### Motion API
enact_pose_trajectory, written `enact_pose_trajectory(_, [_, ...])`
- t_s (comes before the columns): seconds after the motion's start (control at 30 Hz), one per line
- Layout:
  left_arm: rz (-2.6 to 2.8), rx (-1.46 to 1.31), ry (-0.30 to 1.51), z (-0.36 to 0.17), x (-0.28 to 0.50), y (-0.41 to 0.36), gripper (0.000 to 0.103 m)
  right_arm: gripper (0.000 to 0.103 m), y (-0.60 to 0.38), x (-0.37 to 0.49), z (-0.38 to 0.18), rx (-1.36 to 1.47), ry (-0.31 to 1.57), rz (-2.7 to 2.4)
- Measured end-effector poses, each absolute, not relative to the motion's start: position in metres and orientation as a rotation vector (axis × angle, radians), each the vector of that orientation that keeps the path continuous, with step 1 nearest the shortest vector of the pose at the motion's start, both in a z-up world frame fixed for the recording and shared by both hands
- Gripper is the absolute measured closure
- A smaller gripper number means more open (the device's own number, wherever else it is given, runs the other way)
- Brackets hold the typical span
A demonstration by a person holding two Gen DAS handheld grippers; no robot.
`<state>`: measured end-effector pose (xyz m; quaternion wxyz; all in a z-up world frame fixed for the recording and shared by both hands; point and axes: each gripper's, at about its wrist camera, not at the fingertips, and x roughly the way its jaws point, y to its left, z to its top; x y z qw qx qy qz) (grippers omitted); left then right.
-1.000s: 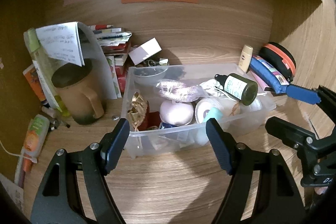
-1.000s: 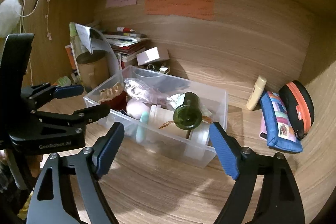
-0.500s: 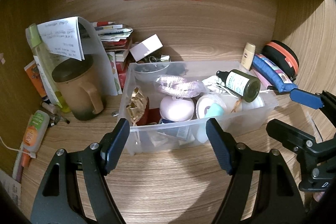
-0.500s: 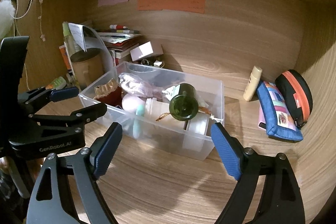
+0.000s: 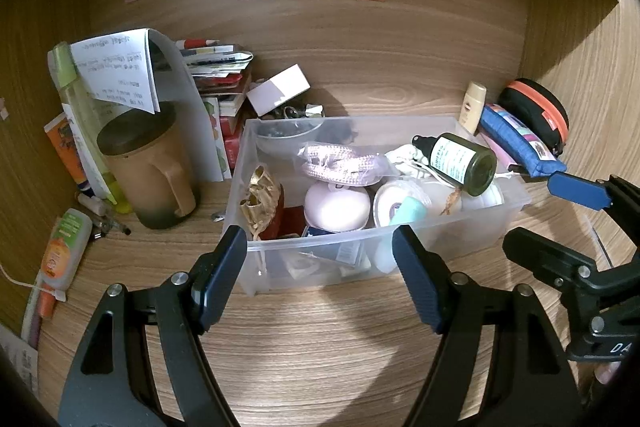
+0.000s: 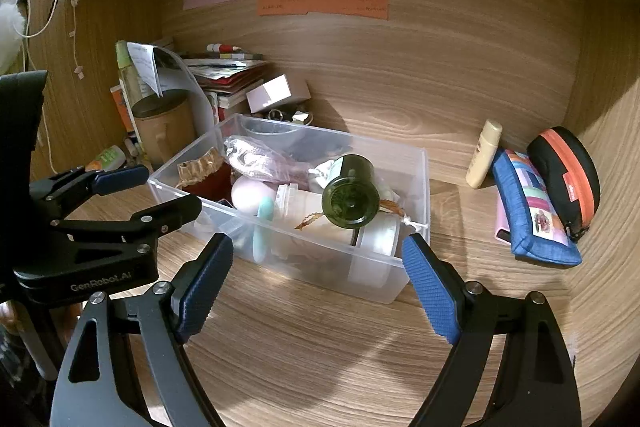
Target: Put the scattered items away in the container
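Note:
A clear plastic container (image 5: 516, 197) (image 6: 424, 163) sits on the wooden desk. It holds a dark green bottle (image 5: 460, 163) (image 6: 350, 191) lying on top, a pink round case (image 5: 336, 205), a pink mesh pouch (image 5: 340, 163), a gold pouch (image 5: 260, 201) and several other small items. My left gripper (image 5: 320, 277) is open and empty in front of the container. My right gripper (image 6: 318, 285) is open and empty, in front of the container's right end.
A brown mug (image 5: 152, 171), papers and books (image 5: 216, 75) stand at the left. A cream tube (image 6: 484, 153), a blue pencil case (image 6: 532, 211) and a black-orange case (image 6: 568, 175) lie at the right. An orange tube (image 5: 64, 247) lies far left.
Both grippers have drawn back a little from the container, so it looks slightly farther away. Both stay open and empty. The items have not moved.

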<state>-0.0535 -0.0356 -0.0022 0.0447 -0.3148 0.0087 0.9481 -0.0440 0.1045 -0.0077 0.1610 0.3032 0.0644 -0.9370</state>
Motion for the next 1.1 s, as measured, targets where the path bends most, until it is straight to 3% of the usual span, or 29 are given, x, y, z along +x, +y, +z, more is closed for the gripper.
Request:
enact_pose_trajectory(0.33, [2.894,-0.974,0.027,-0.0014,-0.0546,-0.035,0.028,0.018,0.1067,-0.0463,-0.0091,0.876,0.172,-2.671])
enact_pose_trajectory(0.47, [2.889,-0.966,0.019,0.0,-0.0528,-0.0355,0.011,0.018,0.1082,-0.0469,-0.0097,0.883,0.165,-2.667])
enact_pose_trajectory(1.1, [2.89,-0.973,0.021,-0.0029,-0.0486,-0.032,0.003,0.018,0.1143,-0.0468,-0.0106,0.897,0.155,-2.678])
